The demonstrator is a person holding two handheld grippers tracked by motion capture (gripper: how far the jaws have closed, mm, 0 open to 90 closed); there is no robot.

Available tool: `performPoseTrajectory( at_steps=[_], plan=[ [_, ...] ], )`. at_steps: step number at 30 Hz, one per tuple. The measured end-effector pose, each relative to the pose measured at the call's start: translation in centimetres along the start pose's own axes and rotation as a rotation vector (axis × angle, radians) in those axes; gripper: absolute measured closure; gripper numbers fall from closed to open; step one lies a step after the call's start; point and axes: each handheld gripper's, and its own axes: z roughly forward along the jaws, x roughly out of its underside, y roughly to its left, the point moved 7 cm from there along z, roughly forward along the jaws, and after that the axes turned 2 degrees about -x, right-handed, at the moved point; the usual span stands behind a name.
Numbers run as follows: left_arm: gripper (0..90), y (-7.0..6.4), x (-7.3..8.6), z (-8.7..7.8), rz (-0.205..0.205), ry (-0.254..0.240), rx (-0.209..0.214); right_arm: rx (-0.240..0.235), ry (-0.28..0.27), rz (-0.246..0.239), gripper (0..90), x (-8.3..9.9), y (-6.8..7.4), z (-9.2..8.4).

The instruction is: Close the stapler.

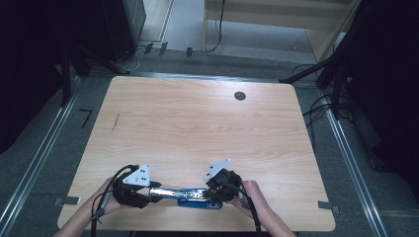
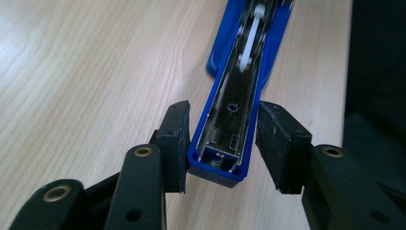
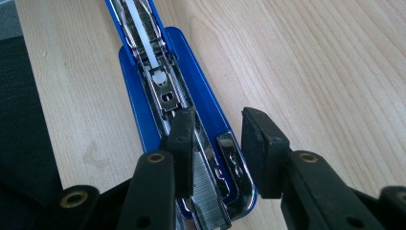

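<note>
A blue stapler, folded out flat, lies near the table's front edge, its chrome magazine full of staples. My left gripper comes at the stapler's left end. There its pads press on both sides of the blue top arm. My right gripper is over the right end. One of its fingers lies over the magazine and the other stands beside the base's outer edge, with no clamp showing. A hand holds each gripper.
The wooden table has a round dark cable hole at the back right. Dark stands and cables flank the table on the floor. The table's front edge runs just behind the stapler and the hands.
</note>
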Motion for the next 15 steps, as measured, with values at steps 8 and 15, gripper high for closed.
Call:
performPoseTrajectory(
  at_steps=[8,15],
  plan=[
    [59.0,-0.2,-0.6,-0.5,0.019,-0.017,-0.012,-0.002,-0.019,0.018,66.8,0.0,0.1,-0.1],
    [59.3,-0.4,-1.1,-0.8,0.026,-0.035,-0.028,-0.017,-0.094,-0.03,77.0,-1.5,1.4,-0.8]
  ],
)
